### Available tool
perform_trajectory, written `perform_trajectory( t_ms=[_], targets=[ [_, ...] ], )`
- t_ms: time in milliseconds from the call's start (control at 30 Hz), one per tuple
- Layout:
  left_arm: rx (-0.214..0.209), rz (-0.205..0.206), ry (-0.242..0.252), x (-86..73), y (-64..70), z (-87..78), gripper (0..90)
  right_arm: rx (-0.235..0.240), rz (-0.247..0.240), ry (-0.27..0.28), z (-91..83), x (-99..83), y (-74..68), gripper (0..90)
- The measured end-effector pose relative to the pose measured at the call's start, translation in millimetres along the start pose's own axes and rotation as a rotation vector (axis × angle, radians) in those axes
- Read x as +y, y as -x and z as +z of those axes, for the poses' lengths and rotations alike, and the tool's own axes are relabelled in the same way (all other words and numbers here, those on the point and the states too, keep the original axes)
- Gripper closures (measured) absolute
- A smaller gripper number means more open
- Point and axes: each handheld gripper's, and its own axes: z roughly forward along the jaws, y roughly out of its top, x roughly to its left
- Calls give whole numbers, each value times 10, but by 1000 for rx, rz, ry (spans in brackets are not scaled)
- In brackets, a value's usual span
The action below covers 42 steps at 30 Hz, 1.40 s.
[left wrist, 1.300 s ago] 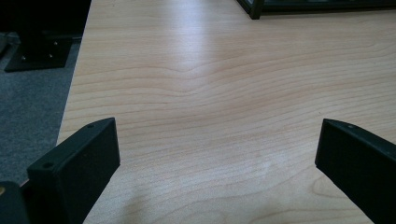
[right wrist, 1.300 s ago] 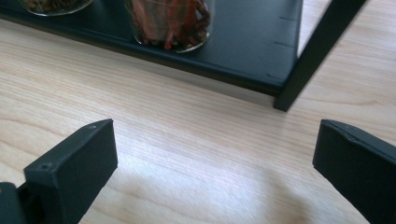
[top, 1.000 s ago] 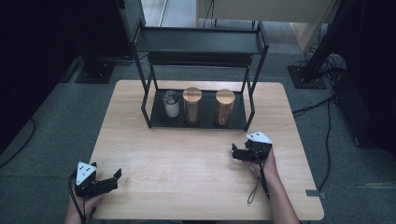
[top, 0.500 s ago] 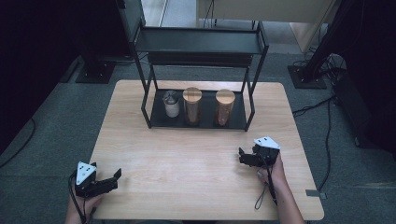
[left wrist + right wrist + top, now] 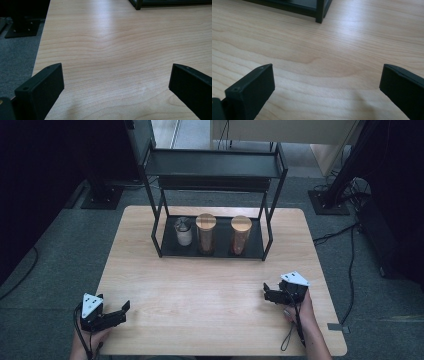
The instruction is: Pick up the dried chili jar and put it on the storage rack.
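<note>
**Q:** Wood under both tools?

**A:** Yes, a pale wooden table (image 5: 210, 285) with visible grain. The left gripper (image 5: 122, 311) sits at its near left corner, held by a hand (image 5: 90, 337). Its jaws are spread wide with nothing between them. The right gripper (image 5: 266, 292) is near the right edge, jaws likewise wide apart and empty, with a hand (image 5: 300, 307) behind it.

**Q:** Which way do they point?

**A:** The left gripper points toward the right and slightly away from the person; the right one points left, toward the table's middle.

**Q:** What lies beyond them?

**A:** A black metal two-tier rack (image 5: 212, 165), well ahead of both grippers. On its lower tray stand a small white jar with a dark lid (image 5: 183, 231), then two tall upright copper-coloured canisters with wooden lids (image 5: 206, 233) (image 5: 241, 234), side by side.

**Q:** Any writing?

**A:** None is readable at this size.
</note>
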Motion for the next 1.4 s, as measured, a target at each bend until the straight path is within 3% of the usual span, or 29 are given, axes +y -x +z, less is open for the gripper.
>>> perform_trajectory(
  t_ms=[833,1400],
  targets=[
    [11,7,0,0,10,1,0,-60,37,7,-359,-314,371,0],
    [15,8,0,0,15,0,1,-83,57,8,-501,-433,502,0]
  ],
)
